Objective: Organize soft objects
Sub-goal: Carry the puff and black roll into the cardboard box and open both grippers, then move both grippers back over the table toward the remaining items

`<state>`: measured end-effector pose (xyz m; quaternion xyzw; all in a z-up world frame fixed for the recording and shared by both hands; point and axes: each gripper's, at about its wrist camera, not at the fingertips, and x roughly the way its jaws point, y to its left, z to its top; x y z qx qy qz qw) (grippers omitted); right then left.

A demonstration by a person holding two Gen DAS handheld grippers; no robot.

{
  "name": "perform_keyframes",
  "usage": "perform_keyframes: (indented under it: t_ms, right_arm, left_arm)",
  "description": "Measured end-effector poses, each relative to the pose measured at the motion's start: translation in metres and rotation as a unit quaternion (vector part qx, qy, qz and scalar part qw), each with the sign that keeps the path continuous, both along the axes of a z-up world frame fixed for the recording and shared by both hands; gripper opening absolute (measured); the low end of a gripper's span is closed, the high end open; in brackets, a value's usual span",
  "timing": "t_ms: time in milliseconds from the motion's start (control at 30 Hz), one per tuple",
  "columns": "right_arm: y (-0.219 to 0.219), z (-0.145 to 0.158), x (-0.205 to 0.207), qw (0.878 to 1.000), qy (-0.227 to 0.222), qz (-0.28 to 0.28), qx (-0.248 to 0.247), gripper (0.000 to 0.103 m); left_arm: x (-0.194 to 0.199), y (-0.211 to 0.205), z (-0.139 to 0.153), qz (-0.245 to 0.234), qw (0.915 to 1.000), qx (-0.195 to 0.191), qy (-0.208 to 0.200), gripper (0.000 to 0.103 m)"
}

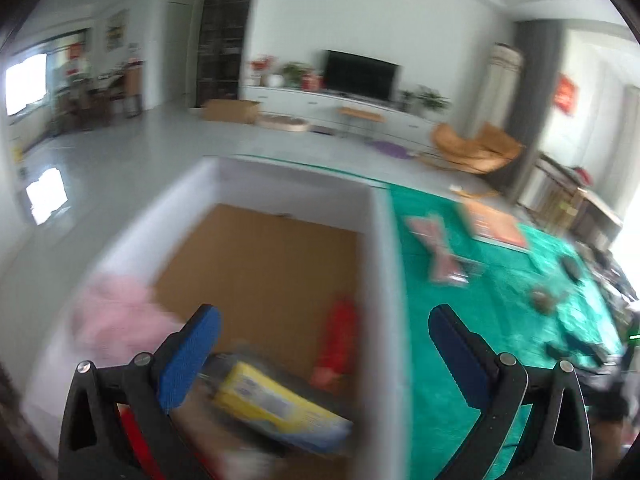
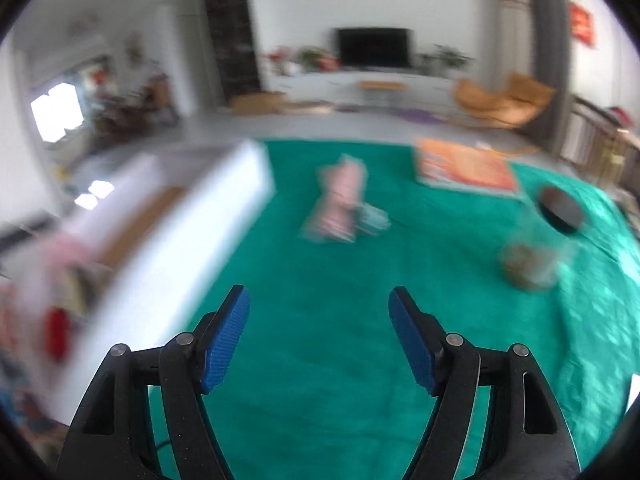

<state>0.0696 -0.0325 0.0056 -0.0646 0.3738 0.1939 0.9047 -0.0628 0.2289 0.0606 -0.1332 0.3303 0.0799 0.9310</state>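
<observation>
Soft objects are seen in and beside the white box (image 1: 376,264). On the box's brown floor a pink fluffy item (image 1: 116,320), a yellow packet (image 1: 276,404) and a red item (image 1: 338,340) are held. Right of the box, a pink-striped bundle (image 2: 340,204) is laid on the green-covered bench (image 2: 328,320). The left hand-held gripper (image 1: 324,356) is spread apart over the box's right wall; the right hand-held gripper (image 2: 320,336) is spread apart and empty.

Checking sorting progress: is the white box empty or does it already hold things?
Not empty. The white box holds a yellow package, a red item and something pink.
</observation>
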Motion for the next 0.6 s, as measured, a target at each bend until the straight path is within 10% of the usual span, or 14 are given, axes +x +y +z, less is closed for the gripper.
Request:
perform_keyframes:
  t_ms: [267,600]
  right_arm:
    - [-0.102,-0.087,0.001,0.985,0.009,-0.158,-0.065,0.075]
    - [-0.112,-0.094,0.003,0.981,0.046,-0.181,-0.059,0.075]
  left_arm:
    - [0.054,-0.16,-0.038,-0.199,0.9785,0.021,0.049,0.103]
    - [0.134,-0.177,-0.142,-0.13,0.98,0.071,0.133,0.103]
